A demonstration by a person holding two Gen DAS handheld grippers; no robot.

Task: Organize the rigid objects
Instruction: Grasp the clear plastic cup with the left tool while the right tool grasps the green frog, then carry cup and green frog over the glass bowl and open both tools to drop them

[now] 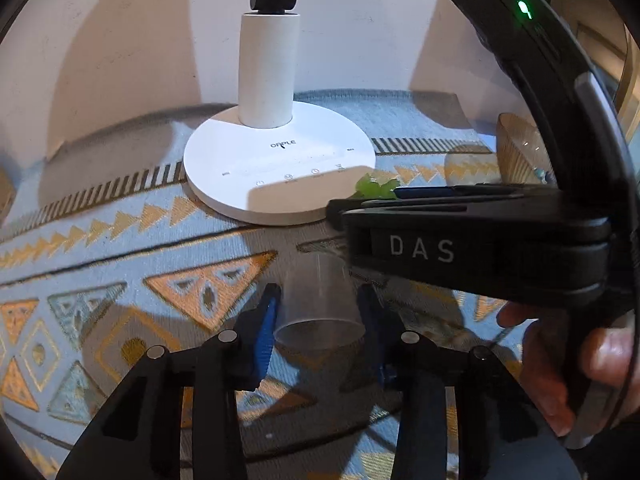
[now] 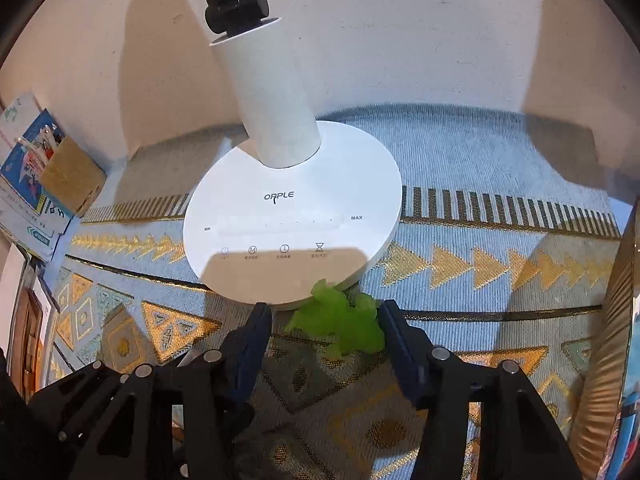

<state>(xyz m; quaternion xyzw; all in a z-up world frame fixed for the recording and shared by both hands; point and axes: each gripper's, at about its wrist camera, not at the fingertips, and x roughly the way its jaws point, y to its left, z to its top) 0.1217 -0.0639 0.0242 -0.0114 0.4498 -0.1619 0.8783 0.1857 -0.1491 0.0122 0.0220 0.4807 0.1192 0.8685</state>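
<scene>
A clear plastic cup [image 1: 320, 300] sits between the blue fingers of my left gripper [image 1: 320, 312], mouth toward the camera; the fingers are close on both sides of it, and it appears held above the patterned cloth. A green translucent leaf-shaped piece [image 2: 340, 320] lies on the cloth against the front edge of the white lamp base [image 2: 292, 216]. My right gripper [image 2: 324, 320] is open, its fingers on either side of the green piece without touching it. From the left wrist view the right gripper body marked DAS [image 1: 460, 240] is at right, with the green piece [image 1: 376, 188] beyond it.
A white desk lamp [image 1: 272, 80] stands at the back by the wall on the blue and gold cloth [image 1: 120, 240]. A wooden bowl [image 1: 520, 148] sits at right. A cardboard box and booklets [image 2: 60, 172] lean at far left.
</scene>
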